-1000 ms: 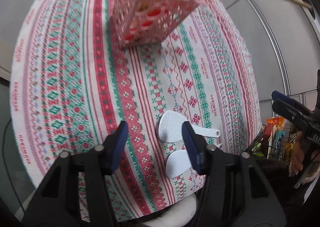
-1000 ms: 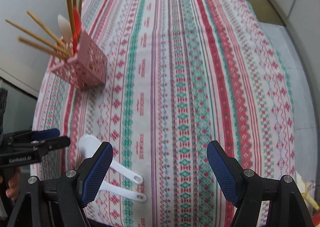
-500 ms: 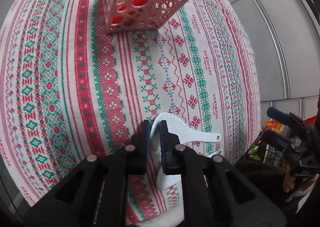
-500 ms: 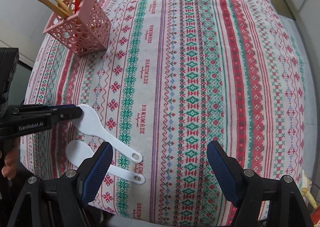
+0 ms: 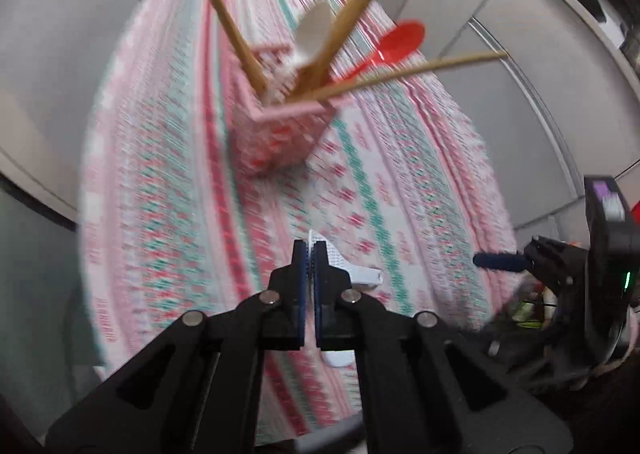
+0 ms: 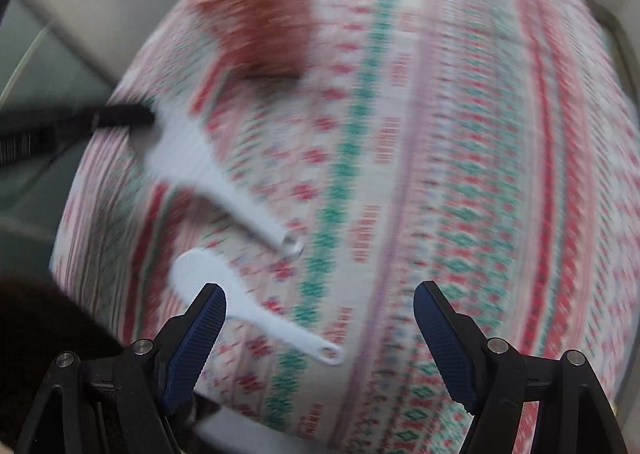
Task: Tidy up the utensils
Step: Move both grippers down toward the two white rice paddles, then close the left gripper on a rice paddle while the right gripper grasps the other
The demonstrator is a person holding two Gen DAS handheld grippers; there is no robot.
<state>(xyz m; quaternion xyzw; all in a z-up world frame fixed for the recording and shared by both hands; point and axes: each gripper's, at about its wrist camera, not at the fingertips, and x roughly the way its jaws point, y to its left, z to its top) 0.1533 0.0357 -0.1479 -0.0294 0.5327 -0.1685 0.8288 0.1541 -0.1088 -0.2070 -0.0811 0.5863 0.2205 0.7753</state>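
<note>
Above patterned tablecloth [image 5: 168, 214], left hand-held gripper [image 5: 309, 254] pinches white rice paddle [image 5: 336, 258]; right [image 6: 320, 318] gapes.

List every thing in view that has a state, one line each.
left gripper: shut on the upper rice paddle's blade edge.
upper rice paddle: pinched by its blade, handle end near the cloth.
lower rice paddle: flat on the tablecloth, untouched.
right gripper: open, empty, over the lower paddle.
pink utensil holder: upright, holding chopsticks, a white spoon and a red spoon.
</note>
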